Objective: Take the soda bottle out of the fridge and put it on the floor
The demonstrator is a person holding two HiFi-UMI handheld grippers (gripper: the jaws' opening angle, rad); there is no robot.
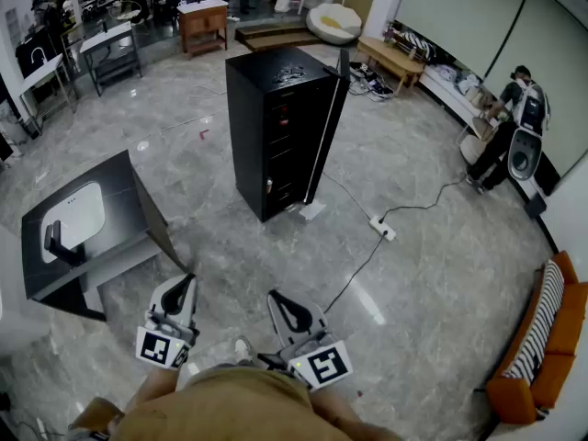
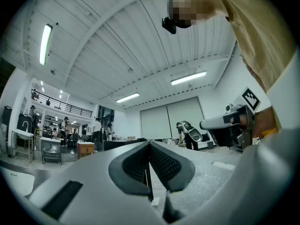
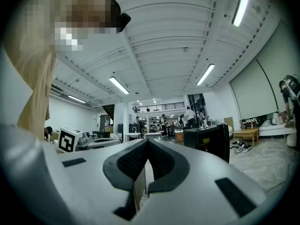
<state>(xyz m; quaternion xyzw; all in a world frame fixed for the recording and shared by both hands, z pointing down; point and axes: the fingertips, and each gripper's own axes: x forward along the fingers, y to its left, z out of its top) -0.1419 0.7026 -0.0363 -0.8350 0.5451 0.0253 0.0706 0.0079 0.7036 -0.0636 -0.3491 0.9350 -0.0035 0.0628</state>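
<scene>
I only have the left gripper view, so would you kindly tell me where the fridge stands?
Observer: The black fridge stands on the floor ahead of the left hand-held gripper and right hand-held gripper, touching neither.
Operator: Is the right one holding anything?
Observer: No, its jaws are shut with nothing between them.
Operator: Anything on the floor nearby?
Observer: A white power strip lies right of the fridge's base, on a dark cable.

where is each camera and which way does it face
Head view: on the head, steeply down at the black fridge; left gripper, right gripper, shirt show.
Left gripper view: on that gripper, along its shut jaws; right gripper alongside.
Right gripper view: along its shut jaws toward the fridge.
Shared: head and right gripper views show the fridge.
</scene>
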